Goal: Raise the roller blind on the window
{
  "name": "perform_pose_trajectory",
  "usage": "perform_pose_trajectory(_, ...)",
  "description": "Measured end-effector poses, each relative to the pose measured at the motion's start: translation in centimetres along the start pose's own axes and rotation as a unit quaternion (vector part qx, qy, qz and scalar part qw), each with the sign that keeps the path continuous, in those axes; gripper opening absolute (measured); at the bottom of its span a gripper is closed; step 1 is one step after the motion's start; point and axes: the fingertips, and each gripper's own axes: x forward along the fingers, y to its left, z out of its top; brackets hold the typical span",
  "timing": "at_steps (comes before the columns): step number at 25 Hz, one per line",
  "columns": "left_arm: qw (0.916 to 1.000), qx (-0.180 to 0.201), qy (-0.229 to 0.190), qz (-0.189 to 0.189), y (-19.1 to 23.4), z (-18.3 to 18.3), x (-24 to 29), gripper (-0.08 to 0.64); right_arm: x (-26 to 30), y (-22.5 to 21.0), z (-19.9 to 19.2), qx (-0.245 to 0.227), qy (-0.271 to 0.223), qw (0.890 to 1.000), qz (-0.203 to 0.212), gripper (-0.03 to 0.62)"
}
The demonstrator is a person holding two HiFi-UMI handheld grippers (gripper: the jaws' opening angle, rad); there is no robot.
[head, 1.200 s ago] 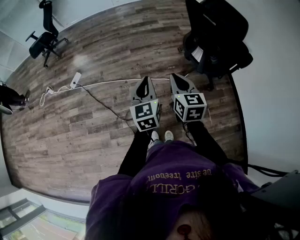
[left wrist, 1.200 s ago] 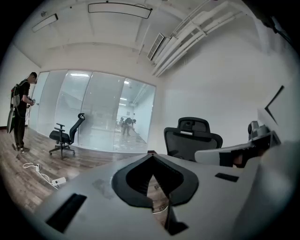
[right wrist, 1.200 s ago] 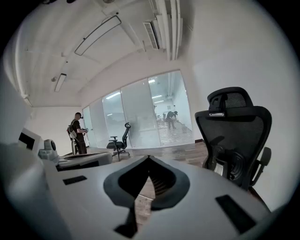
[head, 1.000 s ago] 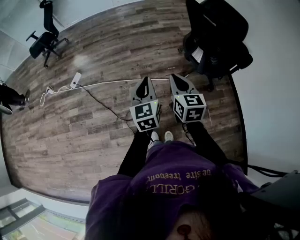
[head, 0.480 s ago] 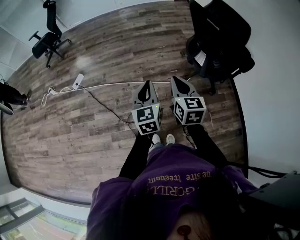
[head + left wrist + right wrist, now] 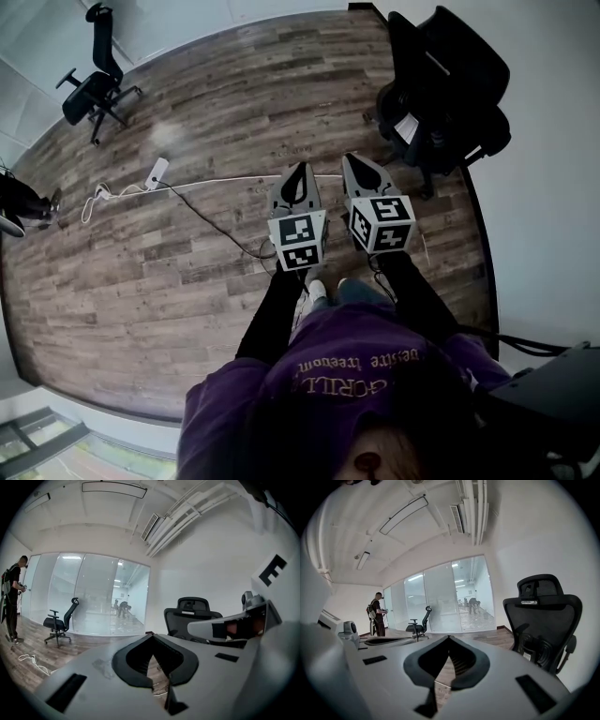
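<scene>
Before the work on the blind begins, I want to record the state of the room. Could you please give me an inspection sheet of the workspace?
Surface: wooden plank floor; no table in view.
Job's things: nothing seen that can be told as a roller blind.
Clutter: black office chair by the right wall; second office chair far left.
Grippers: left gripper shut, empty; right gripper shut, empty; side by side above the floor.
Cables: white cable and white power strip on the floor; black cable runs toward the wearer's feet.
Surroundings: glass partition, white walls; a person stands near the glass.
</scene>
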Motion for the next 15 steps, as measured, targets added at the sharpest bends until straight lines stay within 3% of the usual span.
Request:
perform_pose_trajectory(8, 0.9999, -0.011, 0.011, 0.002, 1.4, -0.7, 3.6, -0.005, 3.9, -1.8, 0.3, -0.006, 0.004, 1.000, -0.006, -0.003)
perform_pose_trajectory(15, 0.9994, -0.015, 0.005, 0.030, 3.8, 1.4, 11.1, -0.005, 10.9, -5.1, 2.8, -0.017, 0.003, 1.000, 0.019, -0.003)
